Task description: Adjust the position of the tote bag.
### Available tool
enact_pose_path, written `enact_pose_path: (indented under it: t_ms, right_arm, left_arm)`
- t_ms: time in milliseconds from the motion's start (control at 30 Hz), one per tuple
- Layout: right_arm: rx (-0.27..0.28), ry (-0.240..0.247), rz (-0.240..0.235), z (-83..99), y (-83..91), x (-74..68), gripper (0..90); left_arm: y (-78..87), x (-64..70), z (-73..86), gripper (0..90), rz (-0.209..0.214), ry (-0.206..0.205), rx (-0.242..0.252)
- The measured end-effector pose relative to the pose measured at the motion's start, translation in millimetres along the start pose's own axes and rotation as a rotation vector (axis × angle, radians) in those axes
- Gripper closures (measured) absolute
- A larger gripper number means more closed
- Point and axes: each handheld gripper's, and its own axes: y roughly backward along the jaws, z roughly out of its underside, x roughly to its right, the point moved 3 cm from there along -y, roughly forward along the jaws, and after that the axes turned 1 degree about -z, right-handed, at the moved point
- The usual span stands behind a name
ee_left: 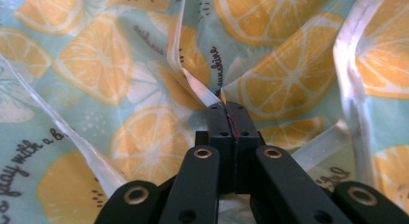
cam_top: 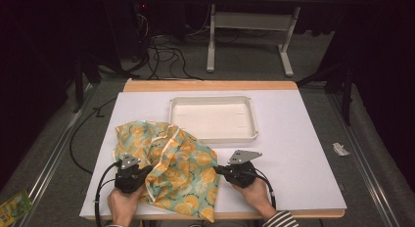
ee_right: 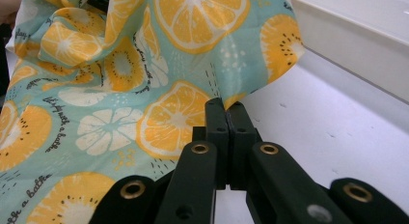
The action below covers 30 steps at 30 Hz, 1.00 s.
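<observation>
Cloth (cam_top: pixel 169 163) edge hidden between tool tips

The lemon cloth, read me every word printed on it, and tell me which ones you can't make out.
"sunshine", in black script on the cloth, beside the hem fold in the left gripper view.
"play with a b...", along the cloth's lower left edge in that view, cut off by a fold.
"with a bathe", uncertain, beside a white slice in the right gripper view.
Other script bits on the cloth are too small, folded or blurred to read.
The white tray bears no readable text.

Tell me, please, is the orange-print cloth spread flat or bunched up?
Bunched up: the cloth lies in raised folds and creases near the tray, one corner hanging over the table's near edge.
</observation>
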Motion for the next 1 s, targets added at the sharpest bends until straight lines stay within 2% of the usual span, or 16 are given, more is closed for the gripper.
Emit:
enact_pose_path:
  t_ms: [467,1000]
  right_arm:
    - [0.0,0.01,0.032,10.0,16.1,7.3,90.0]
    - [0.003,-0.002,0.061,23.7,33.8,12.0,90.0]
  left_arm:
    - [-3.2,14.1,0.7,90.0,0.039,-0.022,0.007]
    - [-4.5,32.5,1.0,90.0,0.09,-0.051,0.008]
